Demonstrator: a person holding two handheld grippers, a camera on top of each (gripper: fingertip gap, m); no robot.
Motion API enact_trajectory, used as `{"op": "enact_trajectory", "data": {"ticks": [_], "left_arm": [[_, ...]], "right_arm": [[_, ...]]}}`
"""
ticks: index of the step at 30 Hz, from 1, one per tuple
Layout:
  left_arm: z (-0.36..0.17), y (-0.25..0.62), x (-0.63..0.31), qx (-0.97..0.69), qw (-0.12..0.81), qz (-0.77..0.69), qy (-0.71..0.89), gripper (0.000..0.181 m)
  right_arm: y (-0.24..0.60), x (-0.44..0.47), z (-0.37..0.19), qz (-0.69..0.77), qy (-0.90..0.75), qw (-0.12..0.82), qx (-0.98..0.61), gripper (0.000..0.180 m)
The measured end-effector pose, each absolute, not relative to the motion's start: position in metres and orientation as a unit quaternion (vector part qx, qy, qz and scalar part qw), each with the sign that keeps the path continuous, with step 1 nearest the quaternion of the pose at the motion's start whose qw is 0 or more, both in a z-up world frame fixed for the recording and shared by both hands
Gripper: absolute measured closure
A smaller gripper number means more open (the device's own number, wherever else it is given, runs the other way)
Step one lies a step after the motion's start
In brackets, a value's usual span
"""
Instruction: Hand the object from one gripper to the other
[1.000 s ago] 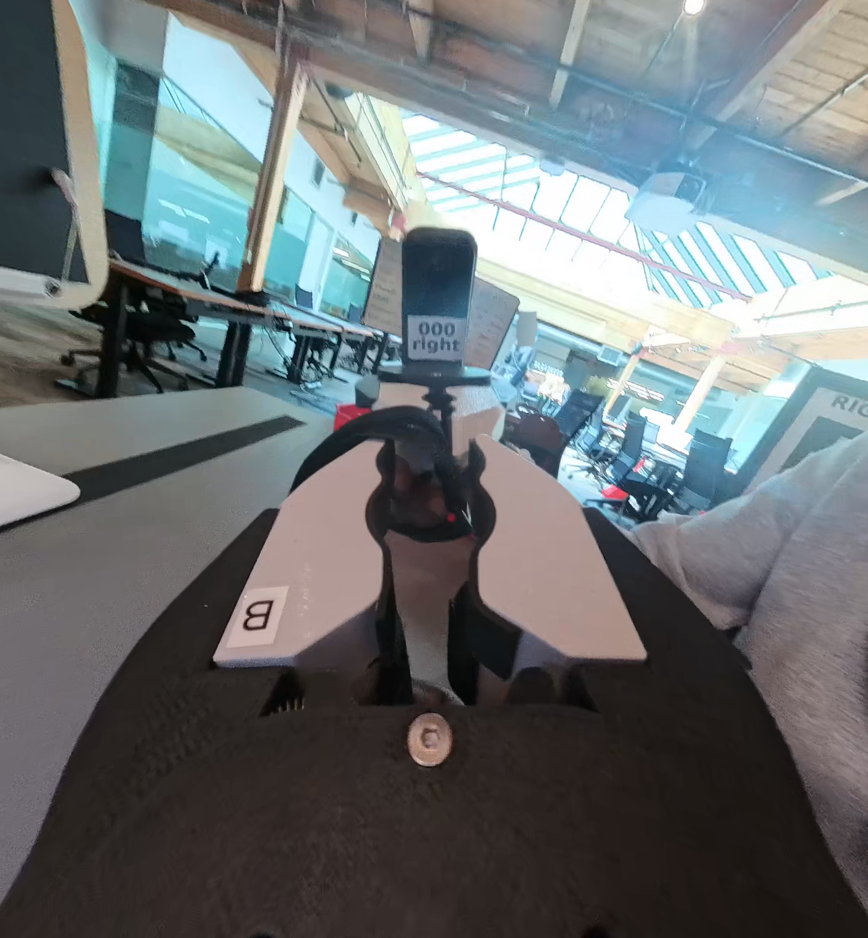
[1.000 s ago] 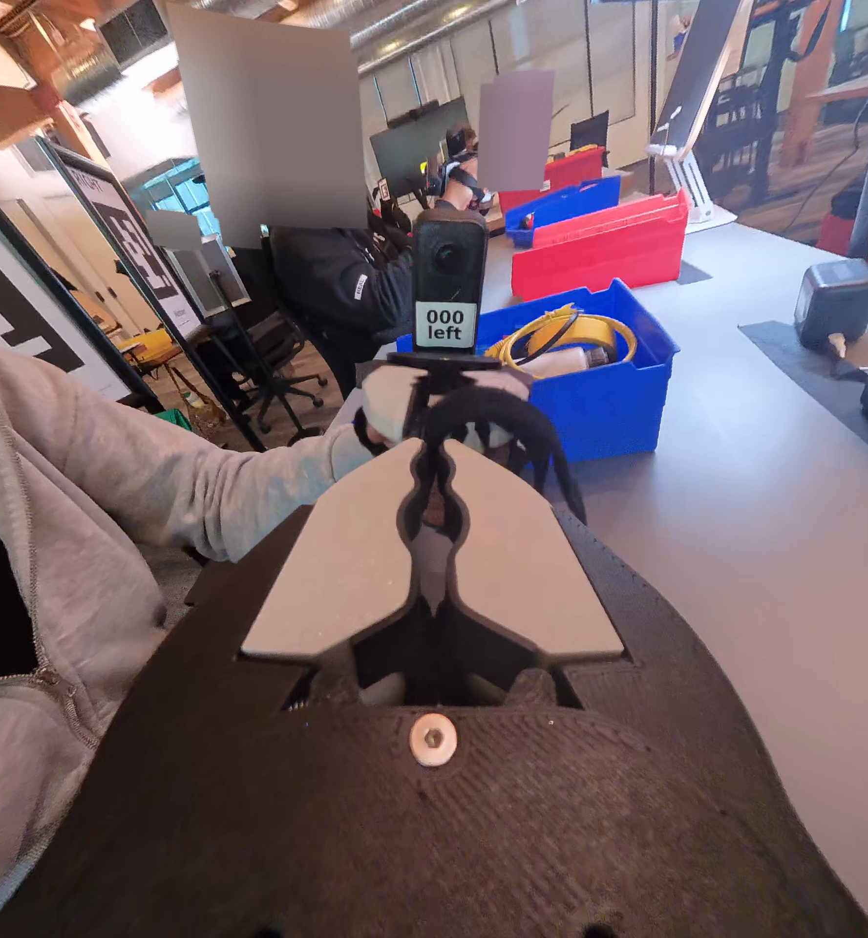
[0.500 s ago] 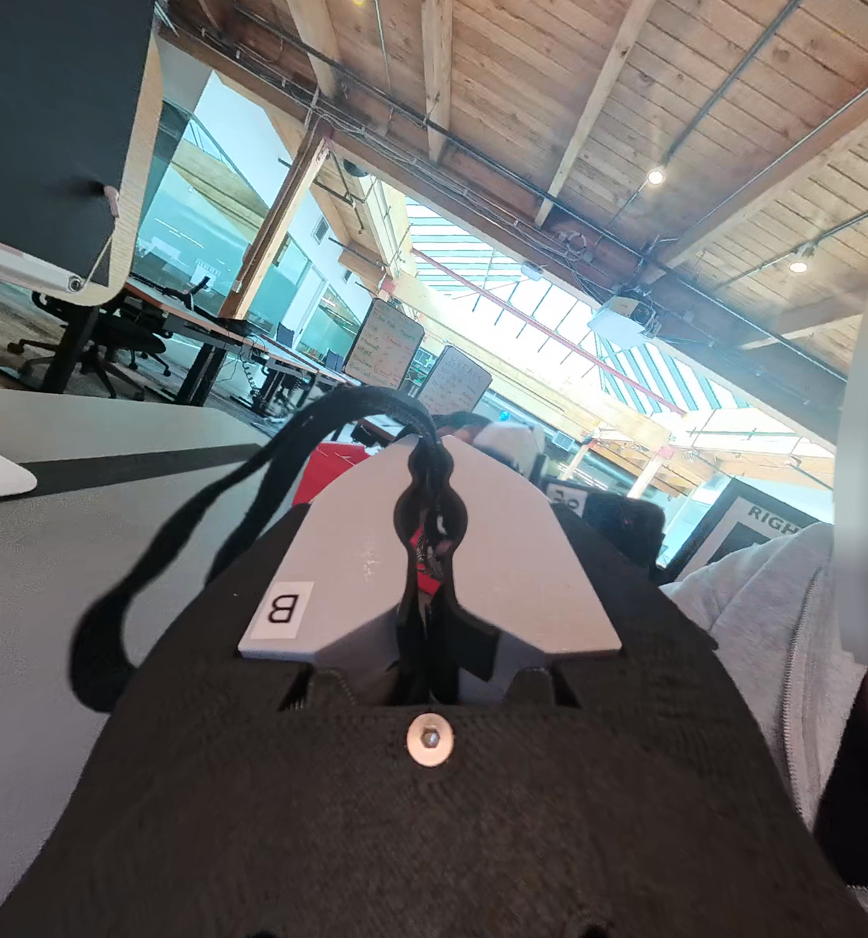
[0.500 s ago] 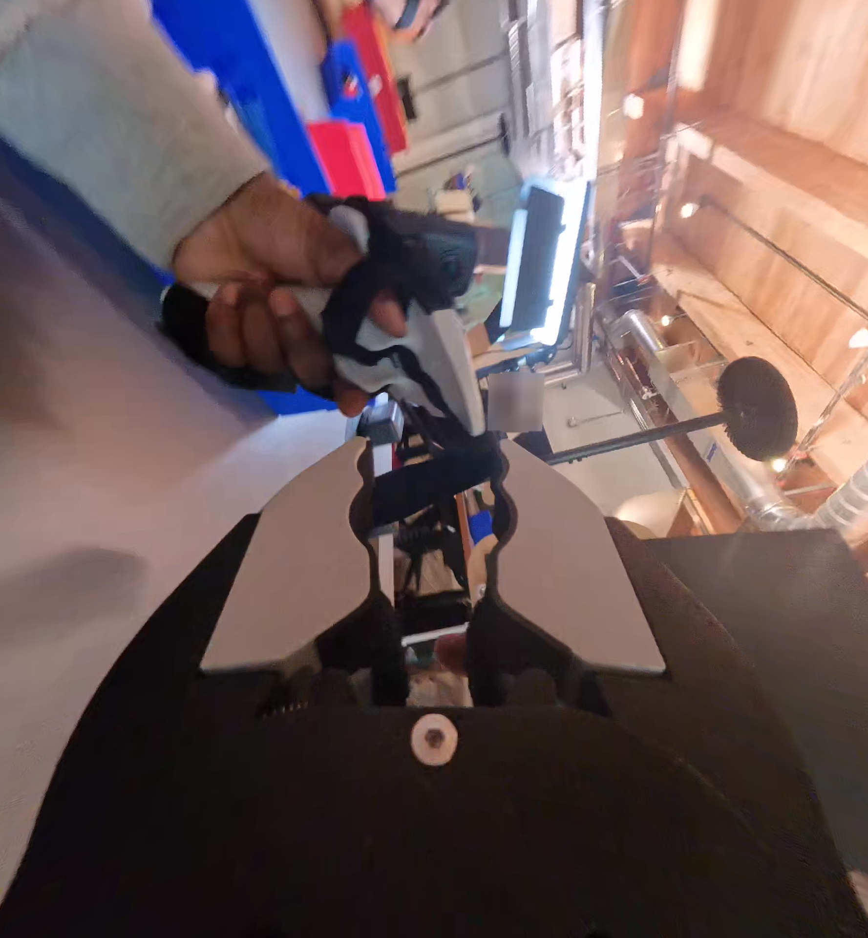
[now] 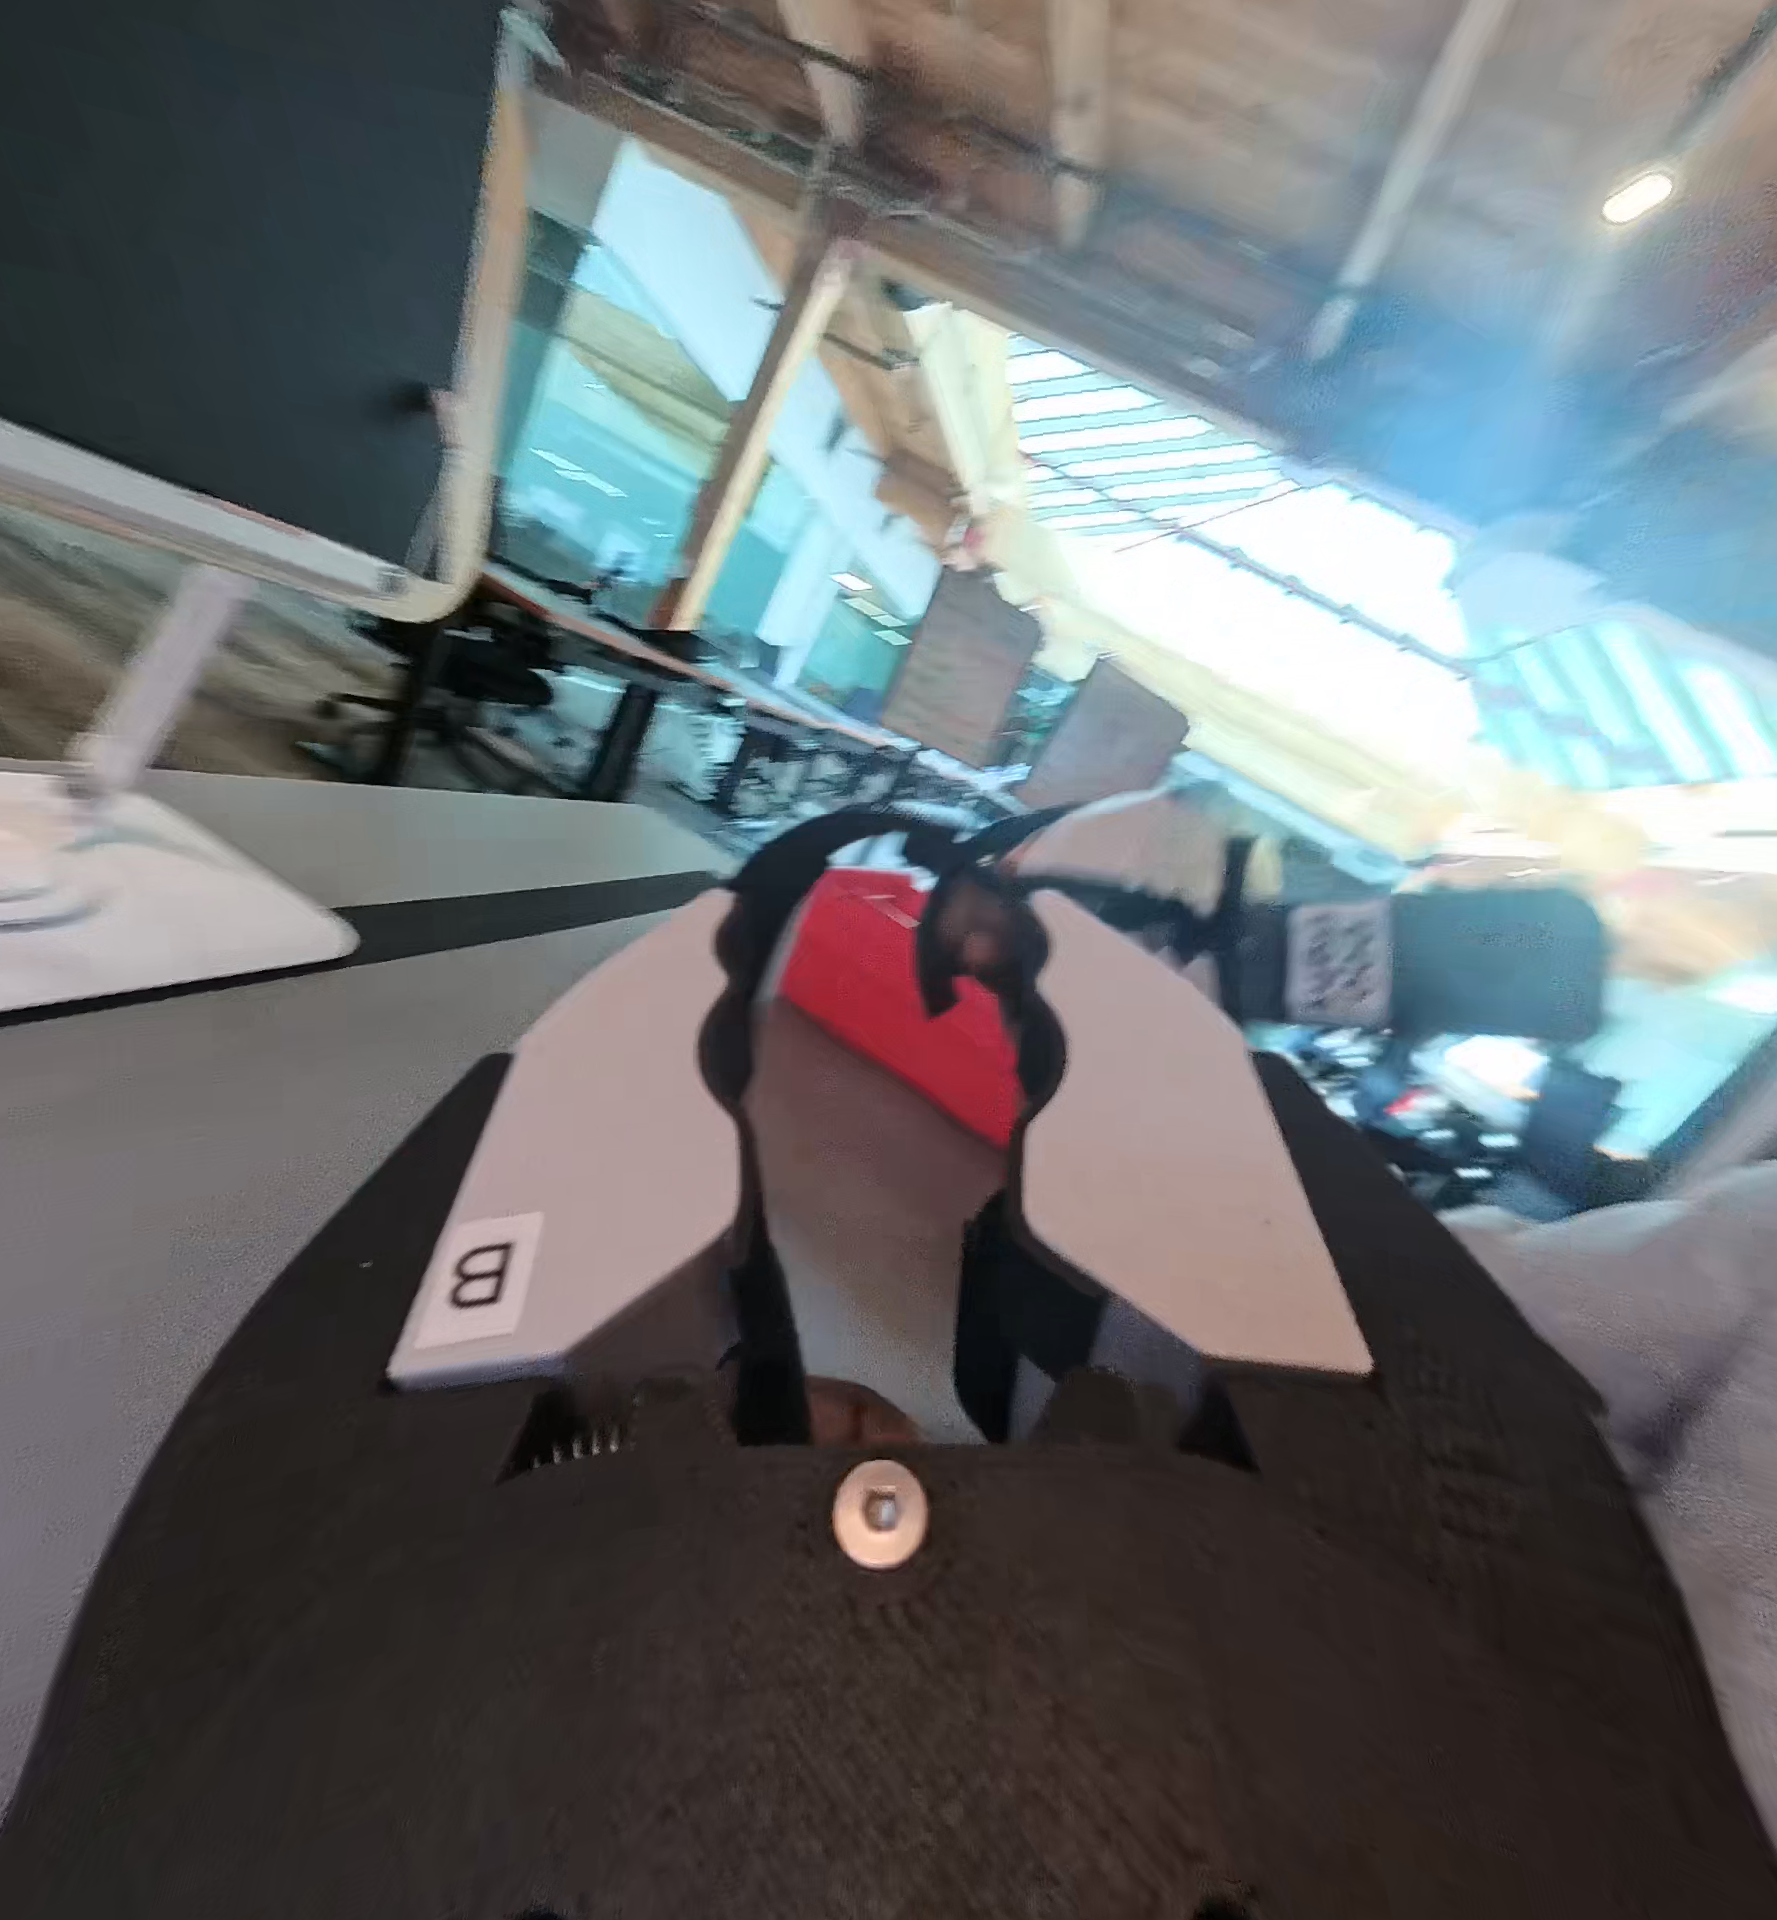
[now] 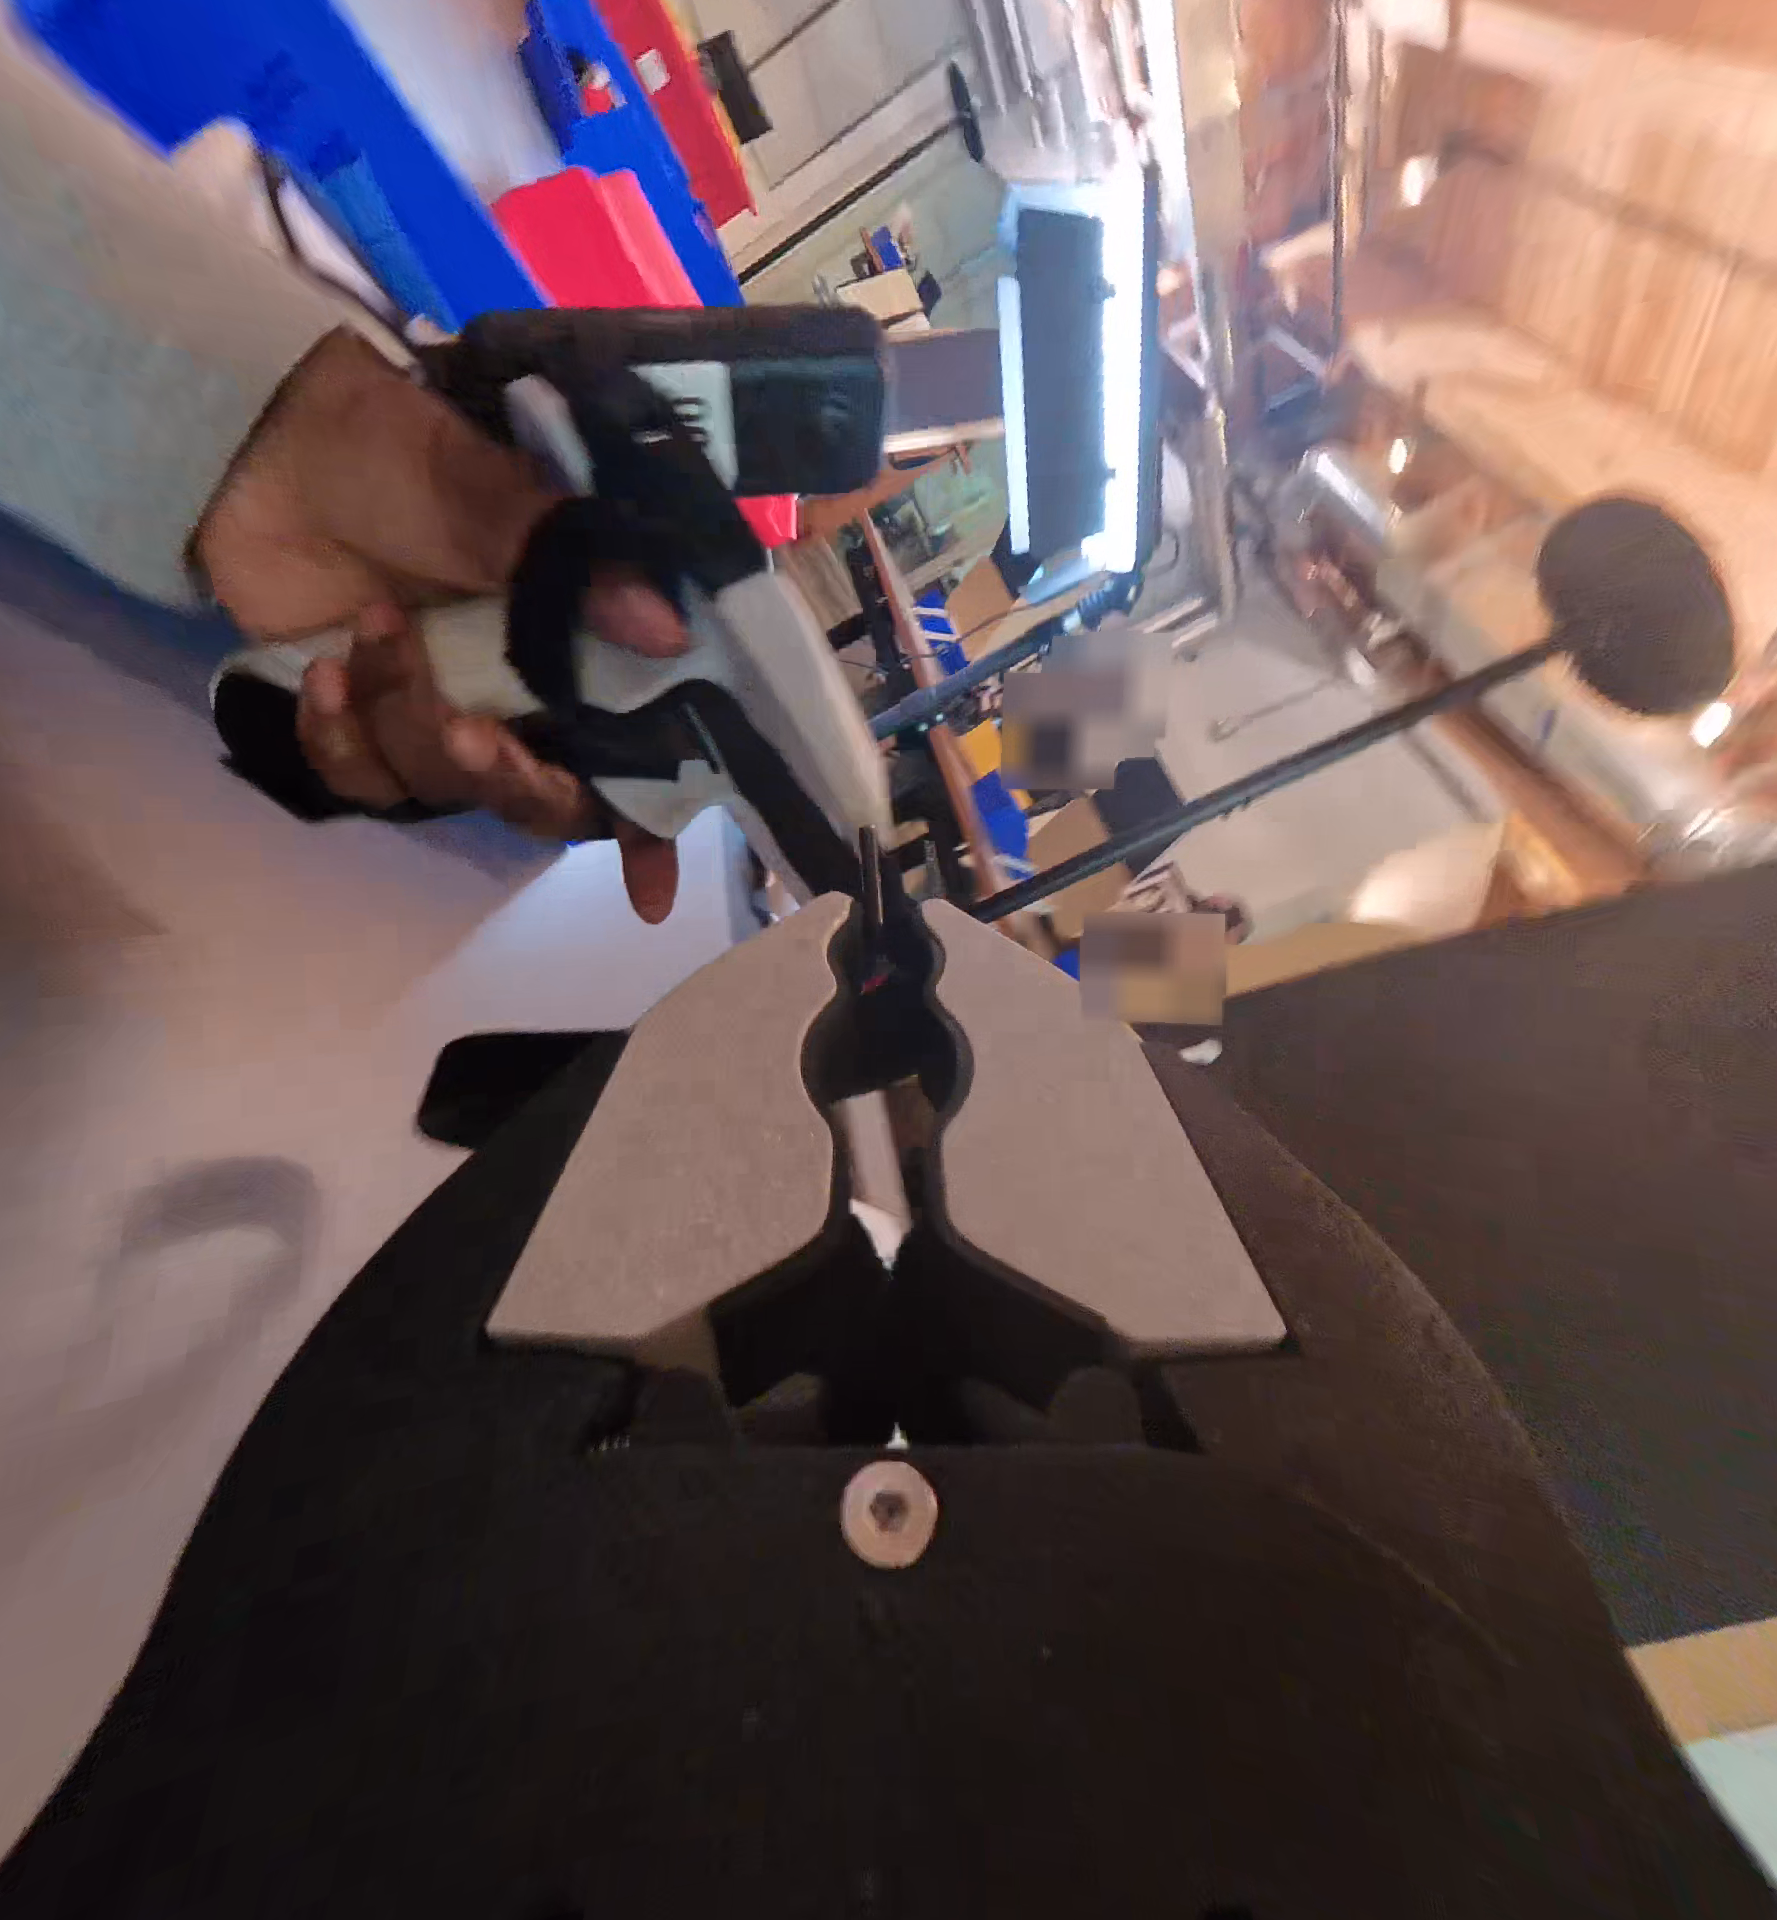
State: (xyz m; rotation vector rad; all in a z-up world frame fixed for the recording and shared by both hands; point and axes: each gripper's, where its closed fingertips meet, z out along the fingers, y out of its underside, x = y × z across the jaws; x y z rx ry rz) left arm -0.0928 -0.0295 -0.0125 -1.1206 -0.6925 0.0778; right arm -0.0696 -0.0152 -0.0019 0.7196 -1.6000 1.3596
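Right wrist view alone shows right tongs [image 6: 889, 914] clamping the black strap [image 6: 879, 971] — left tongs [image 5: 879, 914] gape.

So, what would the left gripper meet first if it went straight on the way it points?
Probably the black strap looped at the left gripper's open tips; beyond it sits a red bin, depth unclear.

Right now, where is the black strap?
In the right wrist view the black strap sits pinched in the closed right claw, just below the open left claw.
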Motion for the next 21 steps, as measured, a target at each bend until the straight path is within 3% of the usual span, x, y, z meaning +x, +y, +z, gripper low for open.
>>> {"op": "enact_trajectory", "data": {"ticks": [3,6,12,15,19,21], "left_arm": [[-0.015,-0.036,-0.099,-0.542,0.770,0.123,-0.315,0.103],[-0.005,-0.025,-0.083,-0.563,0.770,0.185,-0.236,0.104],[-0.020,0.003,-0.070,-0.623,0.737,0.197,-0.173,0.135],[-0.025,0.003,-0.071,-0.639,0.724,0.187,-0.179,0.175],[-0.016,0.002,-0.066,-0.615,0.755,0.137,-0.182,0.177],[-0.007,-0.002,-0.063,-0.592,0.776,0.118,-0.184,0.177]], "right_arm": [[-0.007,-0.081,0.006,0.614,-0.686,0.333,0.206,0.172],[-0.003,-0.079,0.008,0.656,-0.713,0.195,0.149,0.172],[-0.001,-0.058,0.006,0.667,-0.737,-0.024,0.108,0.172],[0.000,-0.052,0.011,0.675,-0.728,-0.077,0.092,0.172],[-0.001,-0.052,0.021,0.702,-0.701,-0.101,0.073,0.171],[-0.003,-0.057,0.020,0.706,-0.698,-0.104,0.057,0.157]]}}
